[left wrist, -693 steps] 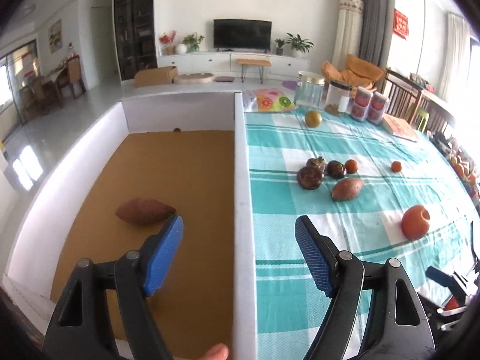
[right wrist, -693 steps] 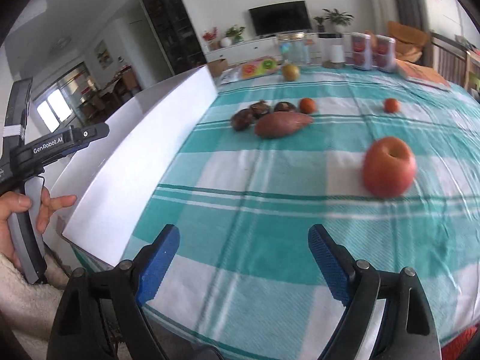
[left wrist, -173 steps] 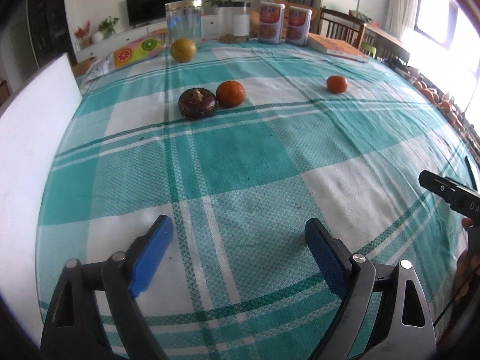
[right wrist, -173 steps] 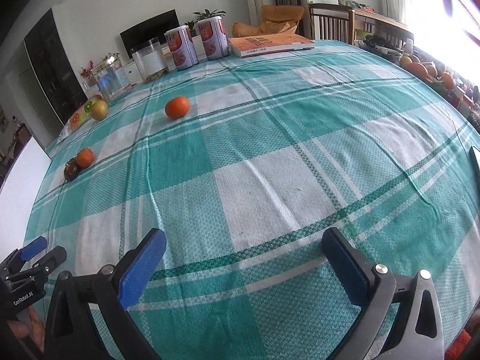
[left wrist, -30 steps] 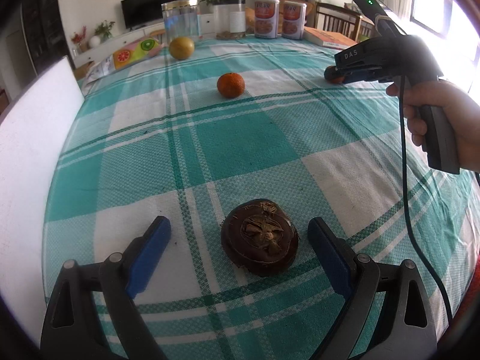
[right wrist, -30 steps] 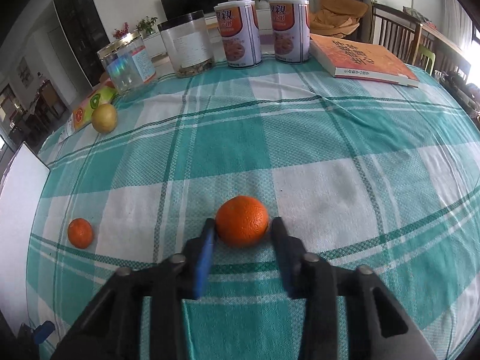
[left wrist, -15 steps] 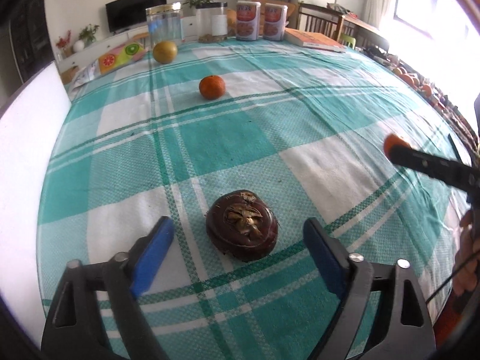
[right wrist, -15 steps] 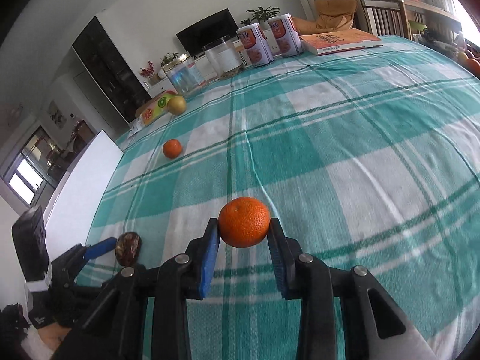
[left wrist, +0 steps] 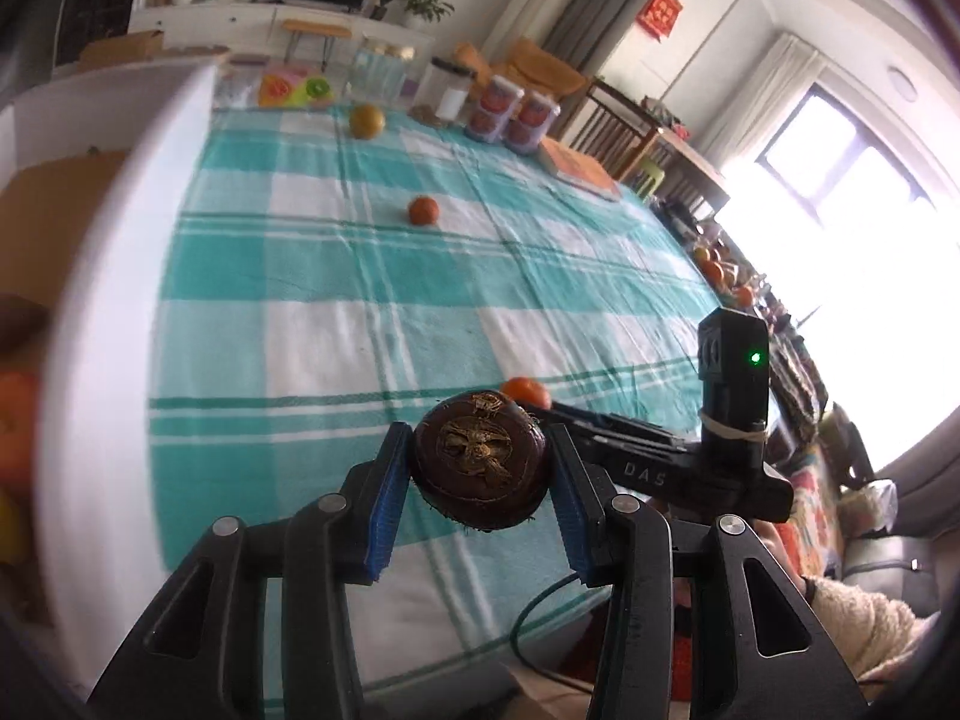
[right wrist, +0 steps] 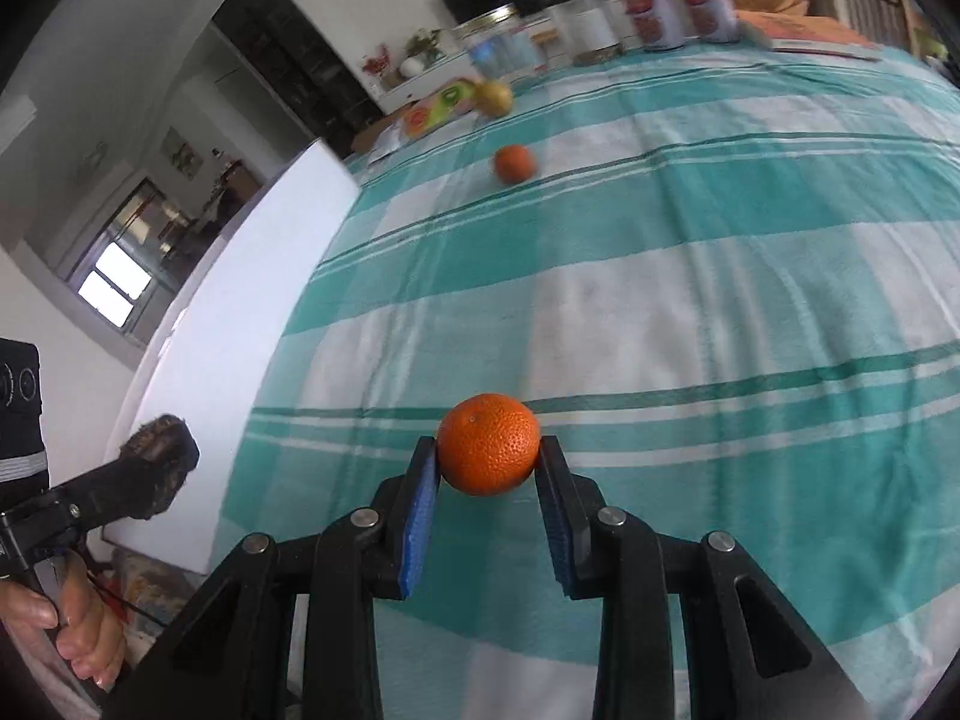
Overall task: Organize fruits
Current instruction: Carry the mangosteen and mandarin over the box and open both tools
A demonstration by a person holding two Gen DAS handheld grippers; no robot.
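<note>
My left gripper [left wrist: 480, 468] is shut on a dark brown round fruit [left wrist: 479, 461] and holds it above the near edge of the checked tablecloth [left wrist: 360, 252]; the fruit also shows in the right wrist view [right wrist: 157, 463]. My right gripper [right wrist: 487, 468] is shut on an orange tangerine [right wrist: 487, 443], lifted over the cloth; the tangerine also shows in the left wrist view [left wrist: 527, 391] just behind the brown fruit. A second tangerine [left wrist: 423, 210] and a yellow-brown pear [left wrist: 366, 120] lie farther back on the table. The white box wall [left wrist: 102, 312] stands to the left.
Blurred orange fruit [left wrist: 15, 420] lies inside the box on its brown floor [left wrist: 54, 204]. Glass jars [left wrist: 447, 97], red cans [left wrist: 510, 114] and a book [left wrist: 579, 171] stand at the far end. The right hand-held unit [left wrist: 732, 414] is close on my right.
My left gripper has shut on the brown fruit and lifted it, swinging left toward the white box. My right gripper has carried the tangerine leftward, close to the left gripper.
</note>
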